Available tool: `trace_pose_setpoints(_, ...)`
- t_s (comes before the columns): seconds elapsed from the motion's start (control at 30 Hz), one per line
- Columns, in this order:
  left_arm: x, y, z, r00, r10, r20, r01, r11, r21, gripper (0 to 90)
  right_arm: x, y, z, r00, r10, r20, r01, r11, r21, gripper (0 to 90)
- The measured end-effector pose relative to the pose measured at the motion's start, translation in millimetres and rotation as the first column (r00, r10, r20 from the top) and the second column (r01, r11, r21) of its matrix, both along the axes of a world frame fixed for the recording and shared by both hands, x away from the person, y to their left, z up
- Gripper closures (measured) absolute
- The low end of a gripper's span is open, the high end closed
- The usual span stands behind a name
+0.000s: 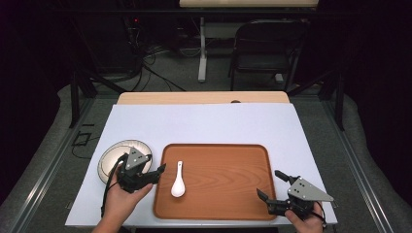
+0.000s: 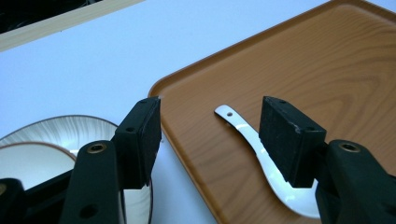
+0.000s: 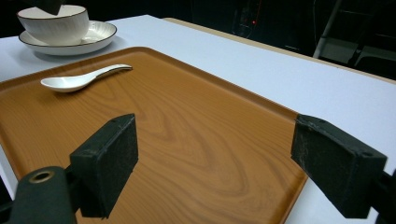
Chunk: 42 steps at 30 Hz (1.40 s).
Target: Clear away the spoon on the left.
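At the table's near-left corner, beside the white plate (image 1: pixel 111 156) with its bowl (image 3: pixel 53 23), the left gripper (image 1: pixel 154 174) hovers over the left edge of the wooden tray (image 1: pixel 218 206), jaws spread wide and empty. The white spoon (image 1: pixel 178 181) lies inside the tray near that left edge, touched by neither gripper. At the tray's near-right corner, the right gripper (image 1: pixel 270 185) is also wide open, gripping nothing.

A black chair (image 1: pixel 265 46) stands behind the white table (image 1: pixel 204 121).
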<state>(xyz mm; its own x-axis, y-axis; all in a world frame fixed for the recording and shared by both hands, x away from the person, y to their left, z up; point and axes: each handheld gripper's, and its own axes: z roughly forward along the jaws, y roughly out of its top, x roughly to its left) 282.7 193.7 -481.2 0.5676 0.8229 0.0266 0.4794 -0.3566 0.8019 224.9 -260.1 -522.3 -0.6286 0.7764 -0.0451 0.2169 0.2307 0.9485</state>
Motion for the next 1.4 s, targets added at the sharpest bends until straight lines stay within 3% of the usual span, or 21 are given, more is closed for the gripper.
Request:
trace_pose_setpoints(0.27, -20.2, 20.1, -8.6, 0.9991, 0.026, 0.034, -0.024, 0.9985, -0.048, 39.8, -0.1, 0.9, -0.3, 1.0000, -0.001, -0.005, 0.001, 1.0000, 0.002, 14.3)
trace_pose_setpoints(0.63, -33.2, 35.5, -31.1, 0.9961, 0.084, 0.026, -0.080, 0.9881, -0.131, 39.8, 0.2, 1.1, -0.5, 1.0000, -0.001, -0.007, 0.000, 1.0000, -0.003, 14.3)
trace_pose_setpoints(0.93, -32.5, 34.4, -42.9, 0.9959, 0.090, 0.011, -0.088, 0.9887, -0.121, 39.8, 0.5, 1.0, -0.9, 1.0000, -0.001, -0.009, 0.001, 1.0000, -0.004, 14.3)
trace_pose_setpoints(1.23, -33.2, 34.2, -46.6, 0.9962, 0.086, -0.012, -0.087, 0.9887, -0.122, 39.5, 0.4, 0.9, -0.8, 1.0000, -0.001, -0.008, 0.001, 1.0000, -0.005, 14.3)
trace_pose_setpoints(1.4, -33.4, 32.1, -49.3, 0.9966, 0.080, -0.019, -0.082, 0.9913, -0.103, 39.4, 0.6, 1.1, -0.8, 1.0000, 0.000, -0.007, 0.000, 1.0000, -0.005, 14.3)
